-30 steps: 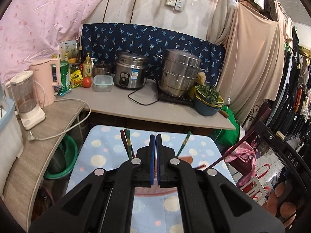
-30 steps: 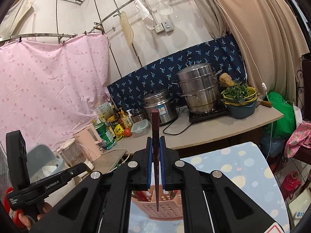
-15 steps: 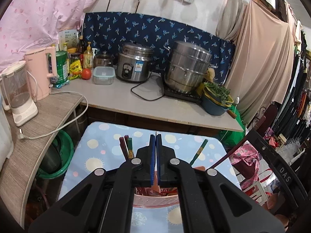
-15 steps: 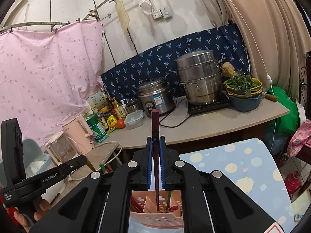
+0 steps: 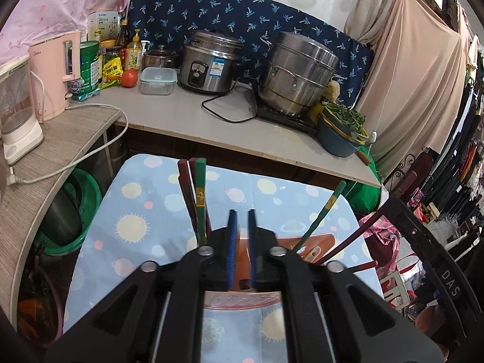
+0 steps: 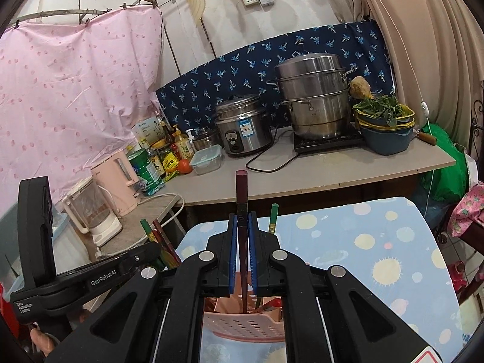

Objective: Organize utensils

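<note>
A pink perforated utensil basket (image 6: 242,326) stands on the small table with the blue sun-print cloth (image 6: 378,242); it also shows in the left wrist view (image 5: 242,301). Green and dark red chopsticks (image 5: 196,196) stand upright in it, and others (image 5: 326,211) lean to the right. My right gripper (image 6: 242,220) is shut on a dark red chopstick (image 6: 241,190), held upright with its lower end inside the basket. My left gripper (image 5: 241,216) is open by a small gap and empty, just above the basket. The left gripper body (image 6: 75,278) shows at the left of the right wrist view.
A counter (image 5: 211,121) behind the table holds a rice cooker (image 5: 208,63), a steel steamer pot (image 5: 299,72), a bowl of greens (image 5: 341,127), a pink kettle (image 5: 54,69) and bottles. A green basin (image 5: 78,211) sits under the side shelf. Clothes hang at the right.
My left gripper has opened slightly and come lower over the basket. My right gripper has lowered the dark red chopstick so that its tip is in the basket.
</note>
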Action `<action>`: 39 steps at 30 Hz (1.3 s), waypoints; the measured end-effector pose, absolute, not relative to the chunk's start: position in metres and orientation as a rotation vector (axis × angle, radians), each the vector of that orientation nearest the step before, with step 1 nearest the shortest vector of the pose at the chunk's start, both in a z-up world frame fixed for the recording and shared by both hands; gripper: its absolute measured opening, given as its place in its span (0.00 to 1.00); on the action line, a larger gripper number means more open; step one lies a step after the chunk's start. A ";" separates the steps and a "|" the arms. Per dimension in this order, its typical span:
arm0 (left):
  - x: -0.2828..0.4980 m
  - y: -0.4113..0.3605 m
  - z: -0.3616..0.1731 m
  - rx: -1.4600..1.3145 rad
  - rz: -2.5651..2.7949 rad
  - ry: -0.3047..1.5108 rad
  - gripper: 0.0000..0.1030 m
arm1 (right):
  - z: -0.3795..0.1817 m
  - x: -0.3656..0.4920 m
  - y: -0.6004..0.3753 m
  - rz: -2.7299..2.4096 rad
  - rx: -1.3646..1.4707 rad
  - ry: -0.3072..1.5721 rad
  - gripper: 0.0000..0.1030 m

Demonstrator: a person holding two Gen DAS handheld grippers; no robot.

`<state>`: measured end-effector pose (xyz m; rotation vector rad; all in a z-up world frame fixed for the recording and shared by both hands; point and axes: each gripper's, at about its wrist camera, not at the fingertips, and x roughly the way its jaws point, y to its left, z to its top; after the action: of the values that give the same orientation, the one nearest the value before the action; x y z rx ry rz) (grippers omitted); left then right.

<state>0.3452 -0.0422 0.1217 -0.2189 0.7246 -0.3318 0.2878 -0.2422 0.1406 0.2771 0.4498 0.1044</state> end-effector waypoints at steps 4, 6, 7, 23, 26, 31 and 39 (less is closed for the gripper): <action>0.337 -0.039 0.125 -0.184 -0.283 0.689 0.34 | 0.140 0.285 -0.241 0.094 0.270 0.445 0.12; 0.334 -0.040 0.127 -0.160 -0.267 0.681 0.35 | 0.142 0.283 -0.241 0.093 0.269 0.441 0.13; 0.332 -0.040 0.127 -0.149 -0.259 0.679 0.35 | 0.143 0.282 -0.241 0.093 0.269 0.439 0.14; 0.277 -0.041 0.128 -0.007 -0.136 0.635 0.58 | 0.139 0.233 -0.231 0.104 0.227 0.470 0.37; 0.264 -0.039 0.128 0.004 -0.131 0.630 0.61 | 0.135 0.221 -0.226 0.104 0.201 0.493 0.40; 0.241 -0.038 0.128 0.018 -0.116 0.620 0.71 | 0.129 0.198 -0.218 0.086 0.167 0.518 0.49; 0.209 -0.038 0.121 0.044 -0.109 0.624 0.75 | 0.119 0.166 -0.212 0.039 0.138 0.542 0.61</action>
<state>0.2090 -0.0385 0.1213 0.0441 0.6237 -0.1088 0.1661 -0.2120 0.1194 0.1380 0.5423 0.0390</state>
